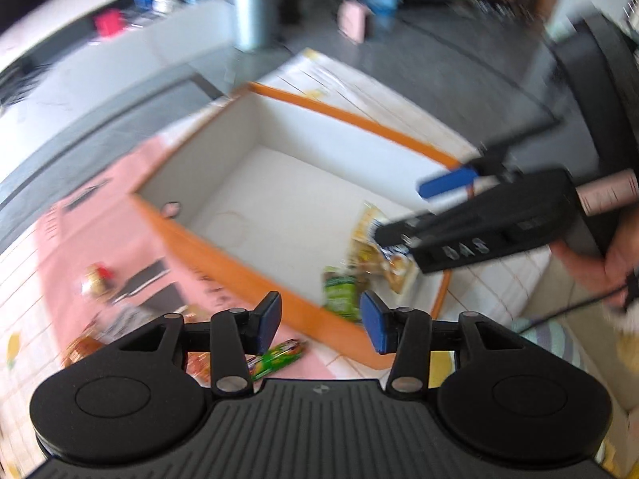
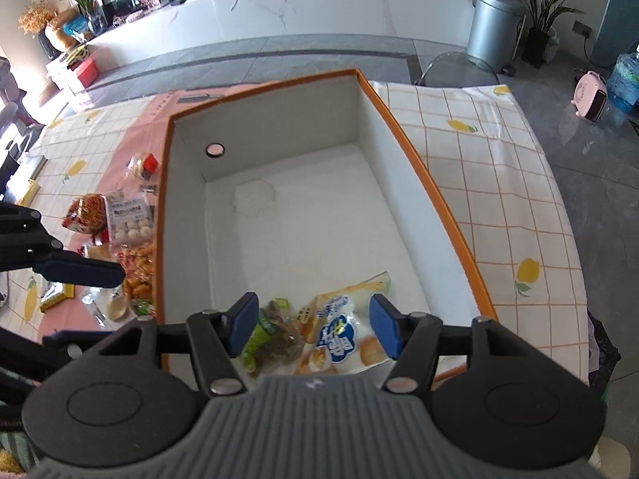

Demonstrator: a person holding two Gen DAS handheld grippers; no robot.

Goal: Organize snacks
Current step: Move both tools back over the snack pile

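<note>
Snacks split between two spots: two packets already lying in the near corner of the orange-rimmed box [image 2: 419,183], namely a green packet [image 2: 271,335] and a white-and-yellow bread bag [image 2: 343,319], side by side and touching; several more heaped on the desk [image 2: 499,167] just outside the box's left wall, among them a red noodle packet [image 2: 84,211], a clear bag of white balls [image 2: 131,219] and an orange crisp bag [image 2: 139,271]. Judged light and soft, all of them: thin crinkly film, slippery on the flat faces, contents likely brittle, so best pinched at a sealed edge or corner rather than squeezed across the puffed middle. Probably easy to lift, though apt to sag or swing from one corner. Right hand-held gripper [image 2: 311,327] hanging above the two boxed packets, jaws well apart, nothing between the pads, no contact with either bag. Left hand-held gripper [image 1: 319,319] likewise partly spread and empty, poised over the box's near wall, a green stick-shaped snack [image 1: 279,353] lying on the pink mat below it; heavily blurred in its own view, so finer detail not to be told. Rest of the box floor bare and white, plenty of room left. Beyond the desk, grey floor, a metal bin [image 2: 495,24] and potted plants.
</note>
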